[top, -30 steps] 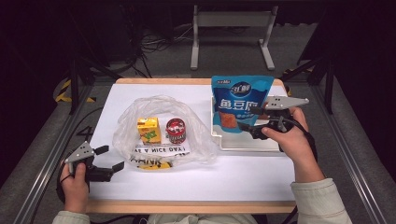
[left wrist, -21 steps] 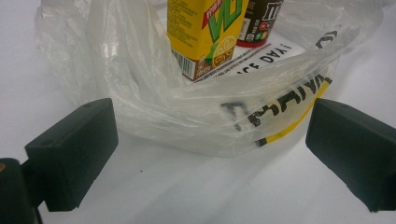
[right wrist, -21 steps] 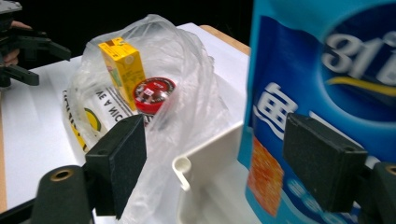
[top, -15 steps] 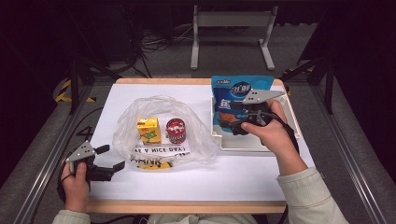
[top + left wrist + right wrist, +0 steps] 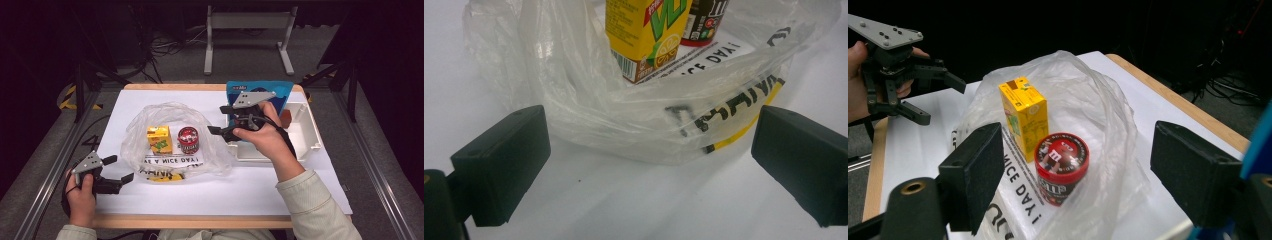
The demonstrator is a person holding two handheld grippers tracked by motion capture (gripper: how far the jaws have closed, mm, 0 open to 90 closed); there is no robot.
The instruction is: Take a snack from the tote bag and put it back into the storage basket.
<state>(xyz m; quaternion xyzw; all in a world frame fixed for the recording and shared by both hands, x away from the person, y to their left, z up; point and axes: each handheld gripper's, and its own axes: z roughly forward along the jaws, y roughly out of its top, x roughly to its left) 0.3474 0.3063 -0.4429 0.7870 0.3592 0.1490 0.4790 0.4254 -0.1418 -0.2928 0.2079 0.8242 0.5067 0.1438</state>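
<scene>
right tool (jaws apart, empty) has swung left toward plastic bag; left tool gapes too.

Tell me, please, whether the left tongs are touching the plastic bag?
Apart: the left gripper view shows bare white table between the open left tongs and the plastic bag.

A clear plastic bag is lying crumpled and open on the white table top, its printed face with black lettering and a yellow stripe spreading flat toward the near edge. Inside it a yellow juice carton is standing upright, showing green print and a lemon picture on its side, with a barcode low on one face. Just beside the carton, on its right in the high view, a short round red-lidded candy tub is also standing upright on the bag's printed panel, dark-walled with cartoon figures on the lid.
</scene>
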